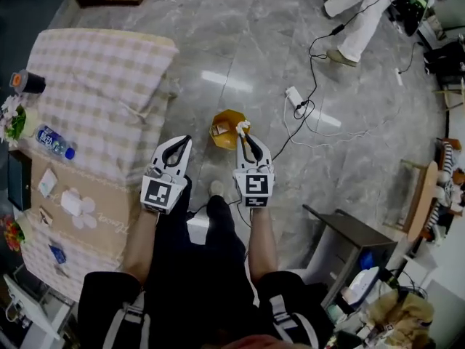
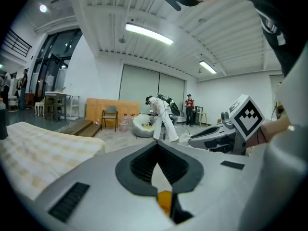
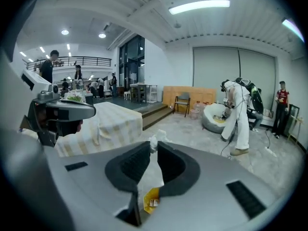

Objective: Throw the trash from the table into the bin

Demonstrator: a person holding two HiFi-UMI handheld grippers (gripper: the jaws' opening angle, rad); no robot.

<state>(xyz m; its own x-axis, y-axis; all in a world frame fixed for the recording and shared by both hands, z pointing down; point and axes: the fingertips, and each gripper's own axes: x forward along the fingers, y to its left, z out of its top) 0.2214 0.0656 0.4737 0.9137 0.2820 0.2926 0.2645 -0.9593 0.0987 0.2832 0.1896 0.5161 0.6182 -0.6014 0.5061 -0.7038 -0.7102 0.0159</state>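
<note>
Two grippers: both were held out side by side in front of the person, over a grey stone floor.
Left gripper [image 2: 157, 143]: it was clenched, with its jaw tips meeting and nothing caught between them.
Right gripper [image 3: 154, 146]: it was clamped on a crumpled white tissue [image 1: 243, 127], and a tuft of the tissue stuck out past the jaw tips.
Tissue position: in the head view it sat at the right edge of the bin's rim. Whether it hung over the opening could not be told.
Bin [image 1: 227, 115]: it was small and orange-yellow and stood on the floor just beyond the gripper tips. It lay closer to the right gripper, and a few pale scraps lay inside. A patch of its orange showed through the lower gap of each gripper's jaws.
Table [image 1: 94, 86]: it stood to the left under a checked cloth, well apart from the bin.
Table, far end: a water bottle [image 1: 53, 140] with a blue cap lay on its side. A dark cup [image 1: 27, 83] with an orange top stood beyond it, by the left edge.
Table, near end: white scraps [image 1: 76, 203] lay with a few small packets beside them.
Floor, far right: a white power strip [image 1: 294, 97] lay among black cables beyond the bin.
Background, far right: a person in white trousers [image 1: 360, 20] stood there.
Near right: a dark side table [image 1: 349, 238] stood beside the person holding the grippers.
</note>
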